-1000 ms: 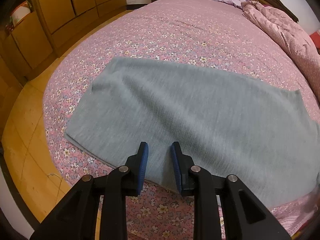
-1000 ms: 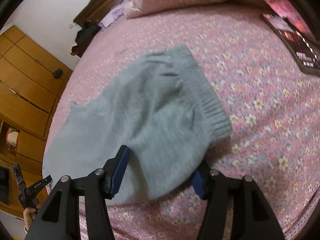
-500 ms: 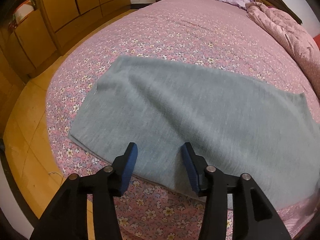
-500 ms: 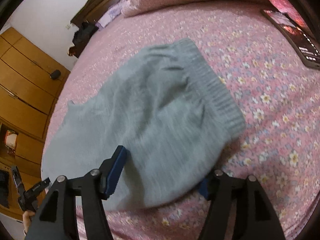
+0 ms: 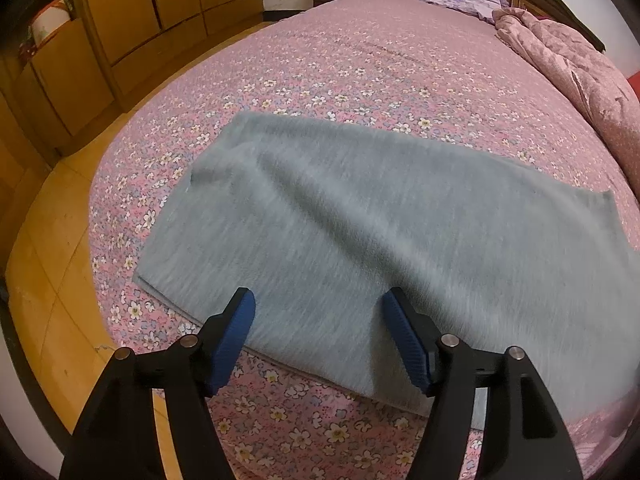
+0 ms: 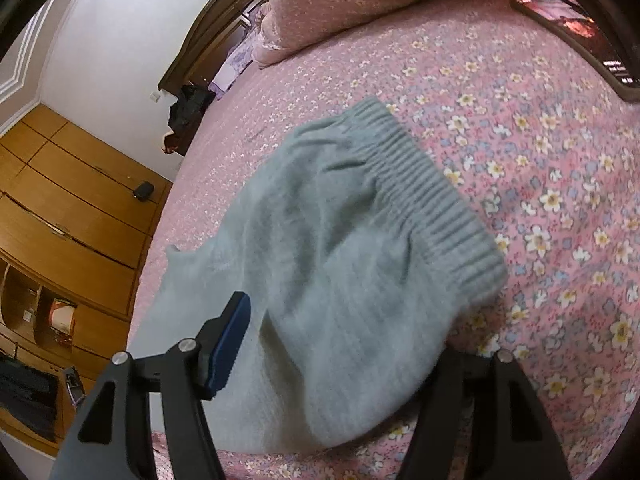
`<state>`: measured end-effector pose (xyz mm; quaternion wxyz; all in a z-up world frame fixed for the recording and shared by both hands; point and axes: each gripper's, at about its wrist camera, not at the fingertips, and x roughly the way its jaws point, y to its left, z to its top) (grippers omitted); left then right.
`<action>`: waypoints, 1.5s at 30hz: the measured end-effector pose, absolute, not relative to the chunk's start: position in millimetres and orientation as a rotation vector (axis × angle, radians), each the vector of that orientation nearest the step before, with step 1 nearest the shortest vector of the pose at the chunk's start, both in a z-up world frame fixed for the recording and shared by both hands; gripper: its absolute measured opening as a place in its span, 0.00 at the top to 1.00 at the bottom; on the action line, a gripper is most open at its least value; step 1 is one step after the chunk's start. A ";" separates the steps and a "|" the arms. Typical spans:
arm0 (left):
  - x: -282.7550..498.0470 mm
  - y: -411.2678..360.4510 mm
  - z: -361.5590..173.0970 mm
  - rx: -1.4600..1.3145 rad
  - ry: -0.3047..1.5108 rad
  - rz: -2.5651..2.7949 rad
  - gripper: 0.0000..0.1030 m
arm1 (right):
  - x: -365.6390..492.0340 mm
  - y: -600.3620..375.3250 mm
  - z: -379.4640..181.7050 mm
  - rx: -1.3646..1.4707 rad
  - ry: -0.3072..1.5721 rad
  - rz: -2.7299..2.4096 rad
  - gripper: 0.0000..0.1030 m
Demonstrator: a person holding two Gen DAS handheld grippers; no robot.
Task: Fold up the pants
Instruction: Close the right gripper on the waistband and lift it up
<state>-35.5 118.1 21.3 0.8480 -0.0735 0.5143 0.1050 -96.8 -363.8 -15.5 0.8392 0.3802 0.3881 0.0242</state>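
The grey knit pants [image 5: 360,216] lie folded lengthwise on the pink floral bedspread [image 5: 360,60]. My left gripper [image 5: 322,332] is open and empty, hovering over the pants' near edge at the leg end. In the right wrist view the ribbed waistband [image 6: 432,200] of the pants [image 6: 320,280] faces right. My right gripper [image 6: 340,344] is open wide over the waist end; the cloth hides its right fingertip, and I cannot tell whether it touches.
Wooden wardrobes [image 5: 120,20] and a wood floor [image 5: 48,240] lie left of the bed. A crumpled pink quilt [image 5: 580,72] sits at the far right, a pillow [image 6: 340,4] near the headboard. A dark tablet [image 6: 576,32] lies on the bed right of the waistband.
My left gripper has opened from nearly shut to wide and pulled back slightly. My right gripper stays open and has drifted a little, with the waistband now lower in view.
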 end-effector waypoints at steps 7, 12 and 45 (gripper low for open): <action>-36.1 118.2 19.8 -0.155 1.079 0.220 0.40 | -102.3 -365.4 -19.0 0.796 0.821 0.057 0.34; -35.2 118.1 19.4 -0.150 1.083 0.218 0.39 | -94.7 -363.8 -17.6 0.799 0.821 0.057 0.34; -42.3 115.6 28.3 -0.124 1.101 0.164 0.39 | -109.8 -334.8 67.4 0.481 0.713 0.114 0.89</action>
